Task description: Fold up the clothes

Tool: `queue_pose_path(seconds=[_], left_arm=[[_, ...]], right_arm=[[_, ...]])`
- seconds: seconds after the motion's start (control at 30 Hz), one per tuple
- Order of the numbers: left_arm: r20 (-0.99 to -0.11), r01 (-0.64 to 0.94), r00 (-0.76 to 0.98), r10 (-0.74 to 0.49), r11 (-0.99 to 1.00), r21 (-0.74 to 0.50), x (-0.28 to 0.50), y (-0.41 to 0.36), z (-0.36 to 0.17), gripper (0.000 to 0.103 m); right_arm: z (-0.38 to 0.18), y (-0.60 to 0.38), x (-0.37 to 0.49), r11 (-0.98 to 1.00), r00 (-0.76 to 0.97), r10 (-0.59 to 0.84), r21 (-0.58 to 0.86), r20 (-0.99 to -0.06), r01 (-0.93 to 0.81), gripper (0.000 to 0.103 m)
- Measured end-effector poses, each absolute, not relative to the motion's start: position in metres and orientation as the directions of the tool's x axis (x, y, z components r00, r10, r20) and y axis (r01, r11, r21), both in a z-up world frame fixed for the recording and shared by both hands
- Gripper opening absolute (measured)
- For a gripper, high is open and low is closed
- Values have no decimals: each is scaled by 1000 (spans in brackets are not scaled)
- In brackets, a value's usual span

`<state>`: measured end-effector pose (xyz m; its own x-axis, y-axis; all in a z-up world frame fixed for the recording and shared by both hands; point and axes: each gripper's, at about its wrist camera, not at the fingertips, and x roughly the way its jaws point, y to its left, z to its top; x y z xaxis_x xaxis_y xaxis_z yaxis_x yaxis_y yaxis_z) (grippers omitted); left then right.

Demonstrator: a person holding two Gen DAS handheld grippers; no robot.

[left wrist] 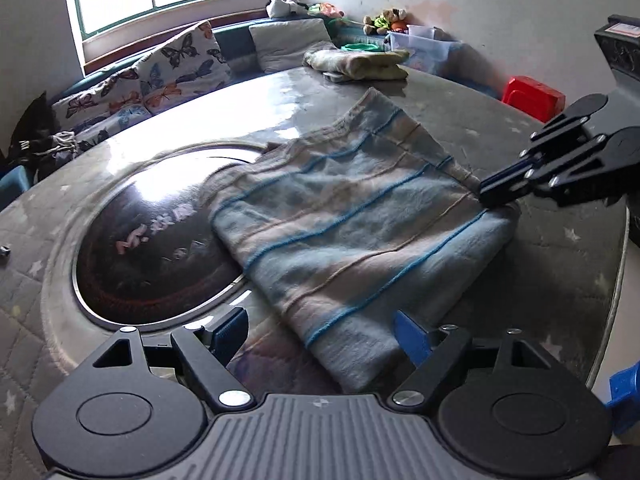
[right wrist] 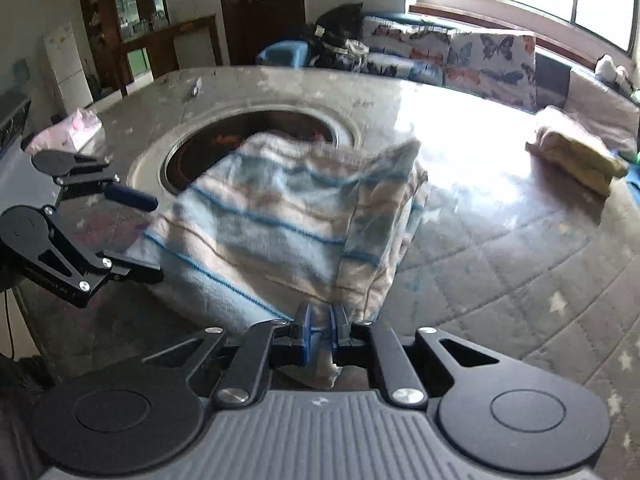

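Across the table's (left wrist: 500, 128) middle, partly over its round dark inset, lies the striped cloth (left wrist: 340, 232). Right gripper (right wrist: 320, 334) pinches its near corner; left gripper (left wrist: 320, 336) gapes, straddling the opposite edge, nearer for the next grasp.

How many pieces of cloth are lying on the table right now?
2. The striped blue cloth lies mid-table, partly over the dark round inset, one corner clamped by the right gripper. A folded yellowish cloth sits at the far edge. Others could be hidden.

Blue-and-beige striped garment (left wrist: 344, 232), folded, on table, one corner lifted
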<state>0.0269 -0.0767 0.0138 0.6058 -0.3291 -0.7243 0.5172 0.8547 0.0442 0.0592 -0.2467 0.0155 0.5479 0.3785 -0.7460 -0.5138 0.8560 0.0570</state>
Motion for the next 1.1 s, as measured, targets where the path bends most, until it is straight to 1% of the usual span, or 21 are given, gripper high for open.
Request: queue_pose_path(seconds=[0.1, 0.2, 0.27, 0.37, 0.43, 0.57, 0.73, 0.9, 1.0, 1.1], left_arm=[[-702, 508, 628, -337, 860, 42, 28, -77, 22, 82], [-677, 501, 649, -347, 865, 37, 32, -82, 28, 82], [-678, 498, 652, -340, 866, 46, 36, -85, 27, 81], [-685, 496, 650, -328, 866, 56, 39, -85, 27, 80], [-670, 512, 652, -355, 858, 43, 37, -88, 31, 80], [-655, 561, 635, -409, 827, 28, 37, -106, 32, 80], [-672, 600, 600, -434, 800, 19, 41, -124, 20, 79], [-711, 584, 574, -407, 812, 7, 50, -120, 3, 79], [-698, 573, 583, -415, 819, -7, 53, -111, 9, 79], [-677, 556, 605, -418, 831, -17, 64, -106, 15, 79]], right_arm=[[22, -245, 57, 843, 551, 410, 71, -727, -533, 12], [10, -241, 53, 831, 516, 402, 65, -757, -553, 12], [1, -244, 52, 837, 507, 382, 56, -773, -544, 12], [13, -252, 52, 854, 536, 375, 56, -756, -518, 12], [21, -254, 59, 860, 562, 379, 56, -735, -507, 15], [28, -252, 82, 868, 595, 392, 66, -702, -493, 17], [17, -245, 122, 867, 588, 410, 97, -697, -489, 17], [3, -246, 152, 895, 588, 363, 94, -723, -436, 13], [10, -248, 159, 902, 609, 367, 110, -703, -417, 14], [16, -242, 166, 892, 610, 387, 111, -691, -439, 15]])
